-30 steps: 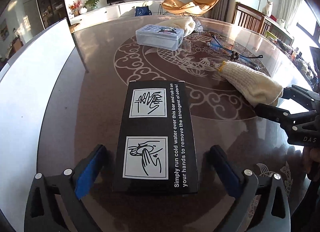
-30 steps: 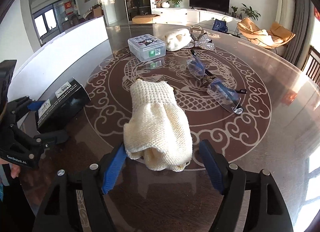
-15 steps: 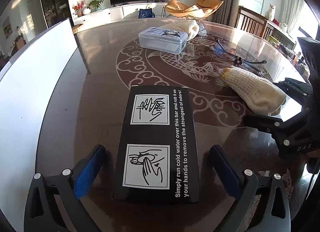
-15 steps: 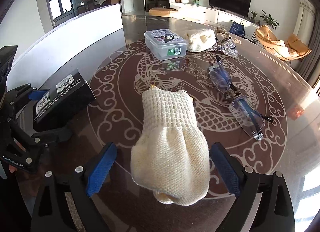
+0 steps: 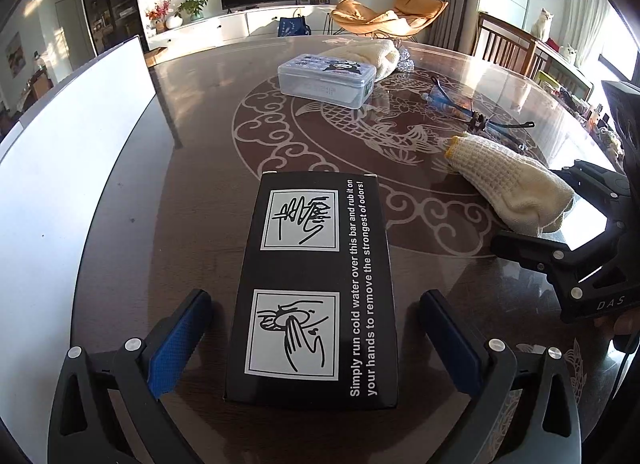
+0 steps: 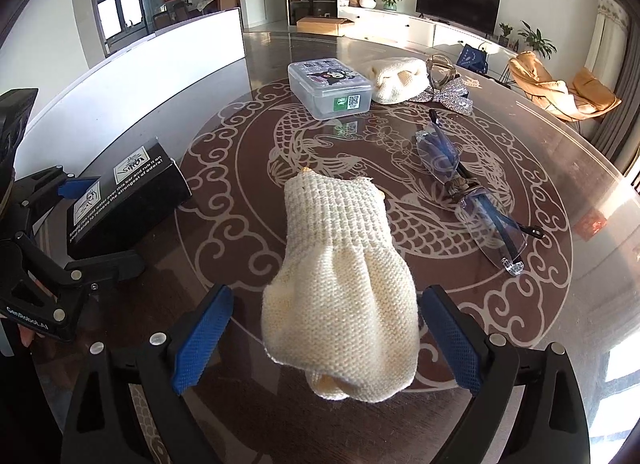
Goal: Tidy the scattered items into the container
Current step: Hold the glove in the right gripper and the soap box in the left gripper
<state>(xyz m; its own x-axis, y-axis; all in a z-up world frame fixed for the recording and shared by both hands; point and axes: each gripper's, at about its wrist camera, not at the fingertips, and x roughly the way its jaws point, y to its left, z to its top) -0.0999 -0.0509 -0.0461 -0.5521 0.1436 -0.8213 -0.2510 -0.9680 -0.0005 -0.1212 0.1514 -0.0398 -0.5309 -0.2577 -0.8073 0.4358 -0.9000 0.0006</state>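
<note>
Across the left wrist view, item by item:
- Left gripper (image 5: 314,334): bottom of frame, jaws spread wide, blue pads clear of the box on both sides; released.
- Black box (image 5: 316,284): lower centre, flat on the table between those jaws, white hand-washing pictures and print on top.
- Table (image 5: 160,224): dark glass top with pale scroll and dragon pattern.
- White container wall (image 5: 72,152): left edge of frame, standing beside the table surface.
- Clear plastic case (image 5: 327,80): upper centre, lid on.
- Knitted glove (image 5: 508,184): right of centre, lying flat, its closed end between the right gripper's jaws at the right edge.
- Glasses (image 5: 476,116): upper right, just behind that glove.

Across the right wrist view:
- Right gripper (image 6: 326,338): bottom of frame, jaws wide apart, pads standing off the glove on each side; released.
- Knitted glove (image 6: 340,284): centre, lying between those jaws, cuff pointing up the frame.
- Glasses (image 6: 468,188): right of centre, folded.
- Clear plastic case (image 6: 330,86): upper centre.
- Second glove (image 6: 398,78): just right of the case, touching a sparkly bow (image 6: 448,94).
- Black box (image 6: 124,200): left, between the left gripper's open jaws.
- White container wall (image 6: 132,72): upper left.
</note>
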